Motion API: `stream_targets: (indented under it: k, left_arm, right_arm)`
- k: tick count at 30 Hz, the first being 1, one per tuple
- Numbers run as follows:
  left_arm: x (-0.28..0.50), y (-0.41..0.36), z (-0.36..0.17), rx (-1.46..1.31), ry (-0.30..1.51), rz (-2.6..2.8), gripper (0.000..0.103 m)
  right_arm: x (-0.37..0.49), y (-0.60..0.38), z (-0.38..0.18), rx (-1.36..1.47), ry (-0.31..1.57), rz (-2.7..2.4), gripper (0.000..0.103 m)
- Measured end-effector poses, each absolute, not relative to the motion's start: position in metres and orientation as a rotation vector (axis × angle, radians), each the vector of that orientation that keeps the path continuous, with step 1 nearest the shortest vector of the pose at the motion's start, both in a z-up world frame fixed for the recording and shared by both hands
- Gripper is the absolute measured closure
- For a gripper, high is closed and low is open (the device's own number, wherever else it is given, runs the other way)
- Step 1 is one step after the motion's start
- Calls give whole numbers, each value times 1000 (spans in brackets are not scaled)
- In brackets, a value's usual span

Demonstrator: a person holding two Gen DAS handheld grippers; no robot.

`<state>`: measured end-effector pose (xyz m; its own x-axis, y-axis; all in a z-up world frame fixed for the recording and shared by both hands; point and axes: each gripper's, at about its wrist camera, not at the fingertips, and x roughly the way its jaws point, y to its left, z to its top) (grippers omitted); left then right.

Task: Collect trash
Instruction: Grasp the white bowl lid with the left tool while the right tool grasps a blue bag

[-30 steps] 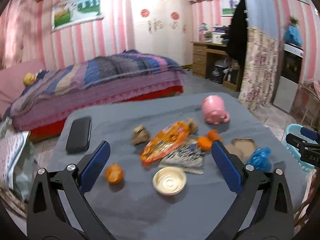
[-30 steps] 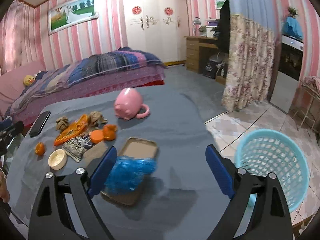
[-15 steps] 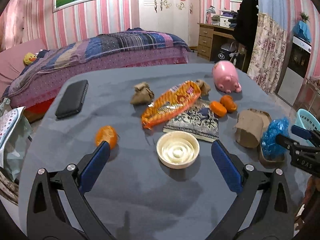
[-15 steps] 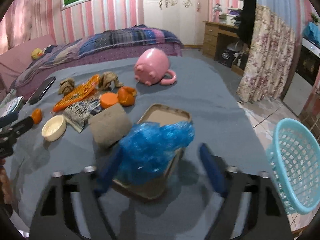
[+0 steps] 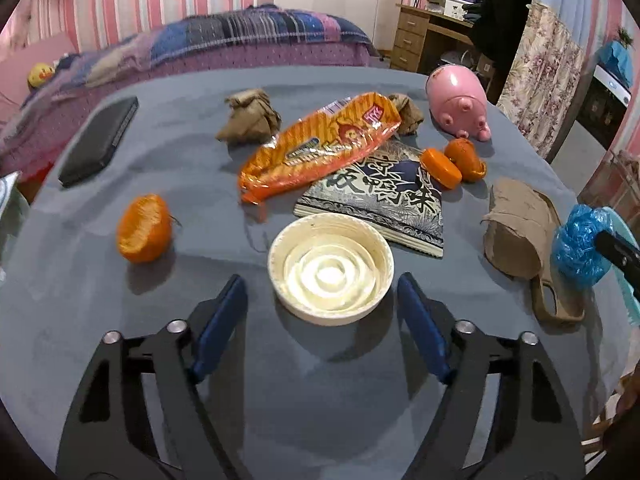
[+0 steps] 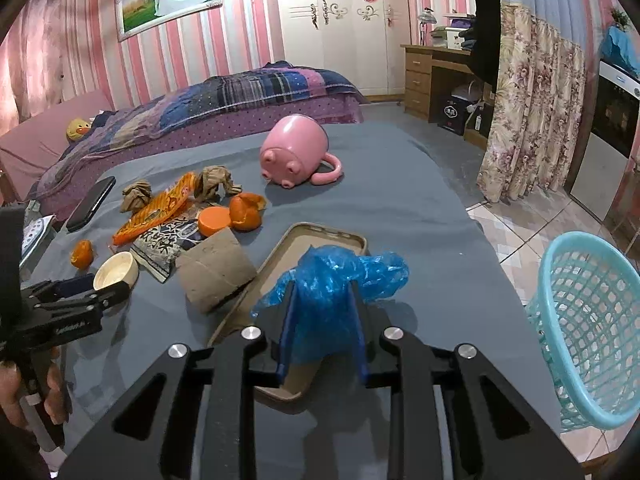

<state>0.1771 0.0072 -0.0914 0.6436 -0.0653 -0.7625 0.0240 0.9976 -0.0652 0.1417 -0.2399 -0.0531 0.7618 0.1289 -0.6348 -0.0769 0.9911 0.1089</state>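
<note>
A crumpled blue plastic bag (image 6: 340,280) lies on a tan phone case (image 6: 316,240). My right gripper (image 6: 322,286) has its jaws closing, and the pads pinch the bag on both sides. In the left wrist view a white round bowl (image 5: 330,270) sits just ahead of my left gripper (image 5: 320,280). Its jaws are closing, and the blue fingertips (image 5: 234,292) flank the bowl's near rim without touching it. Other trash lies beyond: an orange snack wrapper (image 5: 320,144), an orange peel (image 5: 144,228), a printed packet (image 5: 376,196) and crumpled brown paper (image 5: 250,120).
A light blue basket (image 6: 588,320) stands on the floor off the table's right edge. On the grey tablecloth (image 5: 320,400) are a pink pig mug (image 6: 296,152), a black phone (image 5: 100,140) and a cardboard roll (image 6: 216,272). A bed stands behind the table.
My left gripper has sunk towards the white bowl and its jaws have narrowed. My right gripper's jaws have come together on the blue bag.
</note>
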Motion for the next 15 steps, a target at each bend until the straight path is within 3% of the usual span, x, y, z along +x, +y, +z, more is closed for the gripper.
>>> stream_targets:
  k: [2, 13, 15]
  left_arm:
    - [179, 6, -93, -55, 879, -57, 43]
    - [162, -16, -54, 0, 762, -76, 43]
    - [161, -22, -43, 7, 738, -92, 43]
  right_arm:
    - [142, -243, -52, 79, 693, 109, 78]
    - [135, -255, -46, 103, 665, 101, 78]
    - [130, -261, -40, 119, 646, 98, 83]
